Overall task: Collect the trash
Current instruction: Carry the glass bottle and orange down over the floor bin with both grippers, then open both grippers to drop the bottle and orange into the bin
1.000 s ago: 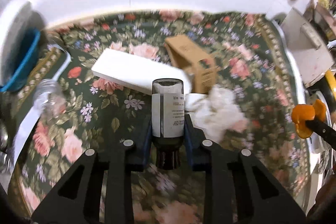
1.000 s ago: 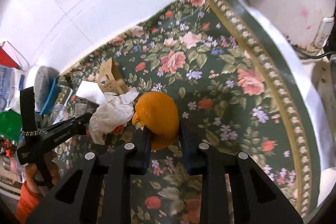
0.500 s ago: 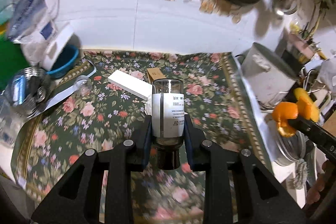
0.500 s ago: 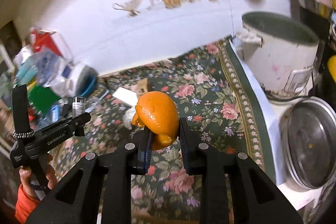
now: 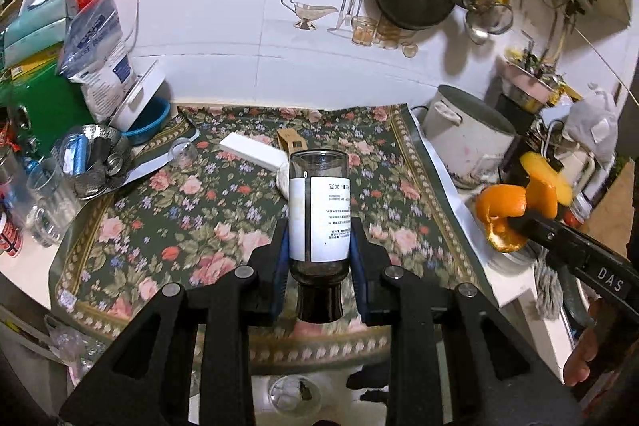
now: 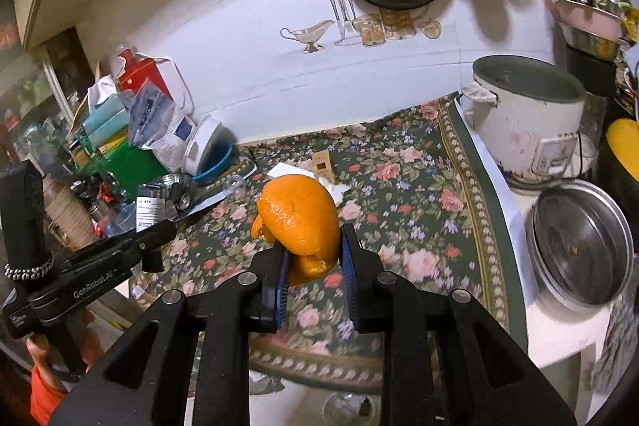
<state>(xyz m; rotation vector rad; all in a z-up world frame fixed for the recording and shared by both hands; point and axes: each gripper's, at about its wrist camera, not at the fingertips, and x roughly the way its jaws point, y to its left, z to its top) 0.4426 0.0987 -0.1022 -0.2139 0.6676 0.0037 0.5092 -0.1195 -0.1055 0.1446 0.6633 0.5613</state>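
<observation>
My left gripper [image 5: 319, 246] is shut on a dark glass bottle [image 5: 318, 210] with a white label, held bottom-forward high above the flowered tablecloth [image 5: 191, 210]. My right gripper [image 6: 313, 258] is shut on an orange peel [image 6: 297, 218], also held well above the table. The orange peel [image 5: 507, 214] and the right gripper show at the right of the left wrist view. The bottle [image 6: 149, 208] and the left gripper show at the left of the right wrist view. A brown carton [image 5: 291, 142], a white flat box [image 5: 251, 150] and crumpled tissue [image 6: 337, 192] lie on the cloth.
A white rice cooker [image 6: 531, 122] and a steel pan lid [image 6: 583, 242] stand at the right. Bags, boxes, a blue bowl [image 5: 145, 124], steel cups and glasses crowd the left edge. A clear glass [image 5: 181, 152] lies on the cloth. Below the table's front edge is a white container [image 5: 295, 394].
Both grippers have lifted and pulled back from the table with the bottle and the orange peel. The table now looks smaller and farther away, and its front edge is in view.
</observation>
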